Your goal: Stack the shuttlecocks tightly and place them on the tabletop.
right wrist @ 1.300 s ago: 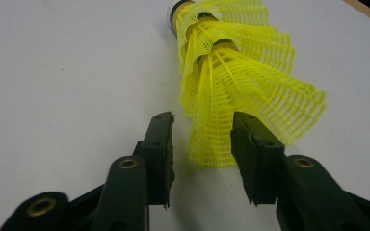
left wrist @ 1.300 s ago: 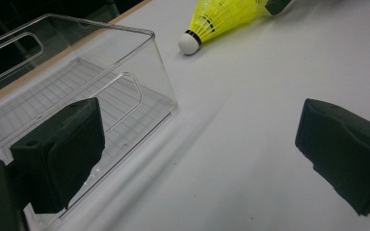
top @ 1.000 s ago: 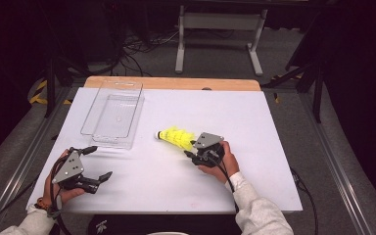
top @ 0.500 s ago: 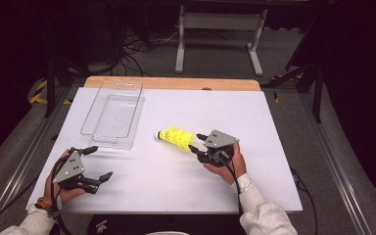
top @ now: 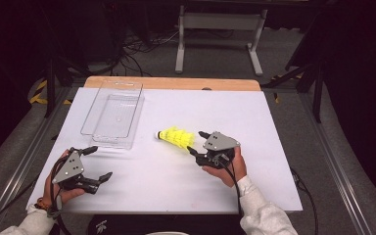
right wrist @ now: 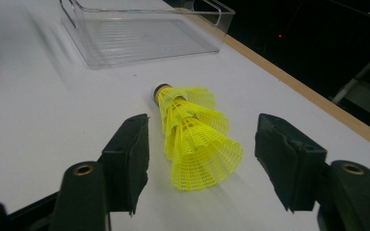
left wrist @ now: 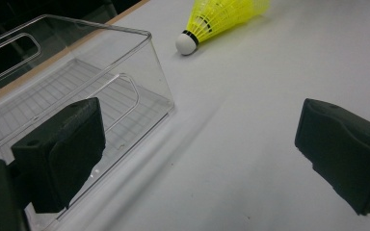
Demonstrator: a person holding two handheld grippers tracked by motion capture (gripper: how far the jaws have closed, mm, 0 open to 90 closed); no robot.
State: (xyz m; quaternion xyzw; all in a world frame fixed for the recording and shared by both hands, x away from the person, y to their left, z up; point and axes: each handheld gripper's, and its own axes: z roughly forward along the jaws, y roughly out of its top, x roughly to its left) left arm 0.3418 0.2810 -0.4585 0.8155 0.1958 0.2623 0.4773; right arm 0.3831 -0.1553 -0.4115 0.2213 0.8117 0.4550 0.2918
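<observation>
A nested stack of yellow shuttlecocks (top: pixel 176 137) lies on its side on the white table (top: pixel 264 117), its cork tip pointing left toward the bin. My right gripper (top: pixel 196 141) sits just right of it. In the right gripper view the shuttlecocks' (right wrist: pixel 197 139) wide skirt end lies between the jaws of the right gripper (right wrist: pixel 204 154), touching neither pad; these jaws have just been opening. My left gripper (top: pixel 101 161) rests open at the front left with nothing between its pads. From the left gripper (left wrist: pixel 197 154) the shuttlecocks (left wrist: pixel 221 12) show far ahead.
A clear plastic bin (top: pixel 136 117) stands at the back left, its near corner (left wrist: pixel 139 62) close to my left gripper; the bin (right wrist: pixel 144 53) lies beyond the shuttlecocks. A wooden strip (top: pixel 176 83) edges the table's far side. Metal rails run along both sides.
The right gripper has lifted and pulled back a little to the right, and its jaws stand wider apart. The shuttlecocks lie where they were. The left gripper has not moved.
</observation>
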